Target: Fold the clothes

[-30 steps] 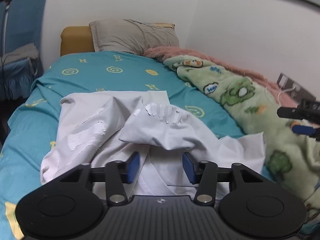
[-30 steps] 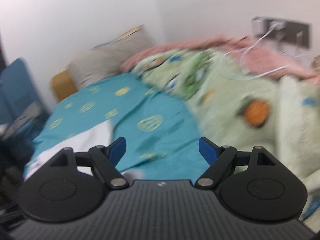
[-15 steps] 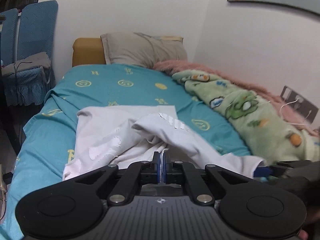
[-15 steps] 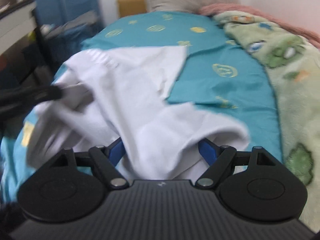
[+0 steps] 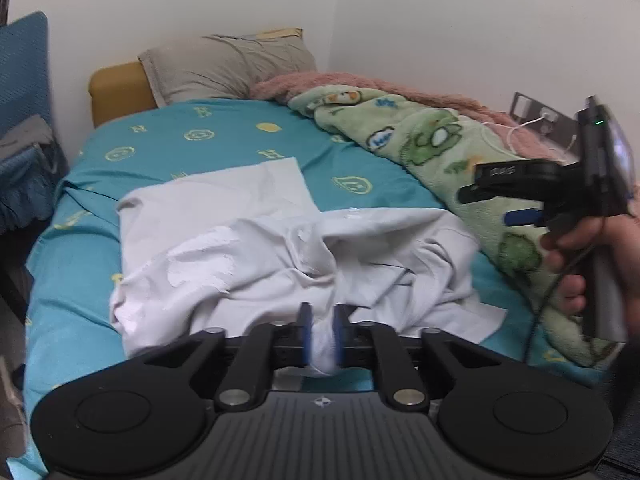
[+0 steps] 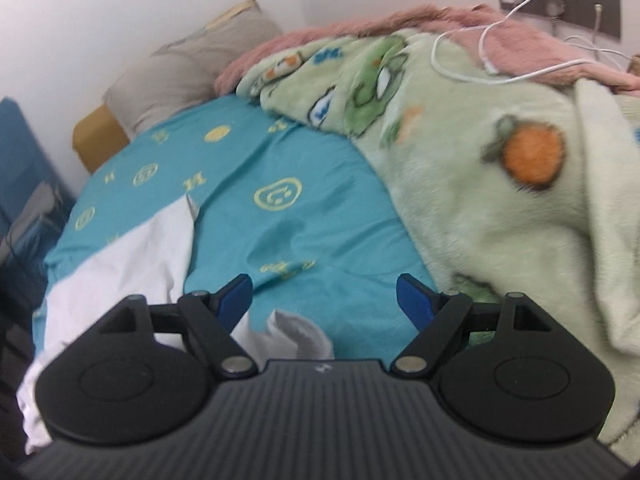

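Note:
A white garment (image 5: pixel 248 256) lies crumpled on the teal bed sheet (image 5: pixel 224 140). My left gripper (image 5: pixel 320 330) is shut on a bunch of the white garment at its near edge. My right gripper (image 6: pixel 324 296) is open and empty, held above the sheet just right of the garment (image 6: pixel 132 264); a small white fold lies under it. The right gripper also shows in the left wrist view (image 5: pixel 516 208), held in a hand over the green blanket, clear of the cloth.
A green cartoon blanket (image 5: pixel 436 152) and a pink blanket (image 5: pixel 360 84) run along the wall on the right. A grey pillow (image 5: pixel 228 64) lies at the head. White charging cables (image 6: pixel 484 40) lie on the blankets. Blue chairs (image 5: pixel 24 92) stand left of the bed.
My right gripper has swung away from the garment to the right and now hangs open over the sheet. My left gripper stays closed on the cloth, whose right side has dropped flatter.

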A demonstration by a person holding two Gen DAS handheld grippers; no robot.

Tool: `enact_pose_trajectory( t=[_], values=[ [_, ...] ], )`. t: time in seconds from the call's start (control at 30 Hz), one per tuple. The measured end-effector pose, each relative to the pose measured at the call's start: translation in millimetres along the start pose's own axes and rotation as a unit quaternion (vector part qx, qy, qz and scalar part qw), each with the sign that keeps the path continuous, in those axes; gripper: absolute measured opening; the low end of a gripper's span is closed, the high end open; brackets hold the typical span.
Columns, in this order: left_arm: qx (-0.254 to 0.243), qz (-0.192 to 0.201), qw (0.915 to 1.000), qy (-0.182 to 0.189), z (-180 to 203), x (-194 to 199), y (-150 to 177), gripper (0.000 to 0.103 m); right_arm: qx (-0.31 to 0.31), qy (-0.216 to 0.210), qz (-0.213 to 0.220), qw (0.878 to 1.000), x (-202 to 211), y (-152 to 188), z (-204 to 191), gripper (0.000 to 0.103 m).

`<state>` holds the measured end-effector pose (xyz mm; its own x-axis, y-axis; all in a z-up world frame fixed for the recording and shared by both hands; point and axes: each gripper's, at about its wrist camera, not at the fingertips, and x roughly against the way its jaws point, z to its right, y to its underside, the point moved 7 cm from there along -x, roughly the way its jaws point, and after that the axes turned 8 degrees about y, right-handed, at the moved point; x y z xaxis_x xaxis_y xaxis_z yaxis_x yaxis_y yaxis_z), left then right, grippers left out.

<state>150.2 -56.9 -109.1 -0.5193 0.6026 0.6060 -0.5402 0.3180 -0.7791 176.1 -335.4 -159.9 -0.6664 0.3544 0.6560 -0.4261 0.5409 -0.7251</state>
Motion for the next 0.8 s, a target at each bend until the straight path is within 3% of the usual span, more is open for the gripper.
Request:
enact_pose_trajectory(
  t=[0.1, 0.17, 0.27, 0.37, 0.4, 0.47, 0.57, 0.67, 0.8],
  values=[
    [-0.033, 0.011, 0.9994, 0.008, 7.7, -10.8, -11.0, 0.044, -0.002, -0.024, 0.007, 1.000, 11.8, -0.8, -4.5, 0.081],
    [-0.074, 0.010, 0.9971, 0.008, 18.8, -26.8, -15.8, 0.046, 0.009, -0.047, 0.002, 0.999, 18.8, 3.5, -12.5, 0.081],
    [-0.129, -0.025, 0.9908, -0.034, 21.7, -54.9, -2.5, 0.046, 0.037, -0.085, -0.012, 0.996, 27.9, 16.2, -25.9, 0.081],
    [-0.181, -0.061, 0.9784, -0.078, 23.6, -82.3, 11.0, 0.033, 0.058, -0.112, -0.024, 0.992, 35.0, 26.5, -36.8, 0.081],
    [-0.199, -0.073, 0.9729, -0.093, 24.3, -91.3, 15.3, 0.015, 0.065, -0.117, -0.028, 0.991, 34.9, 28.7, -39.8, 0.081],
    [-0.232, -0.086, 0.9626, -0.110, 26.5, -100.2, 21.5, 0.006, 0.078, -0.119, -0.036, 0.989, 32.7, 33.1, -44.8, 0.081],
    [-0.200, -0.057, 0.9737, -0.093, 28.6, -80.4, 8.5, 0.004, 0.096, -0.090, -0.045, 0.990, 20.8, 38.5, -48.2, 0.081],
    [-0.175, 0.015, 0.9813, -0.079, 34.5, -36.4, -16.0, 0.004, 0.094, -0.054, -0.039, 0.993, 5.1, 32.9, -42.9, 0.081],
    [-0.151, 0.119, 0.9801, -0.050, 40.8, 26.0, -42.9, 0.004, 0.068, -0.039, -0.038, 0.996, -12.7, 22.4, -33.7, 0.081]
  ],
)
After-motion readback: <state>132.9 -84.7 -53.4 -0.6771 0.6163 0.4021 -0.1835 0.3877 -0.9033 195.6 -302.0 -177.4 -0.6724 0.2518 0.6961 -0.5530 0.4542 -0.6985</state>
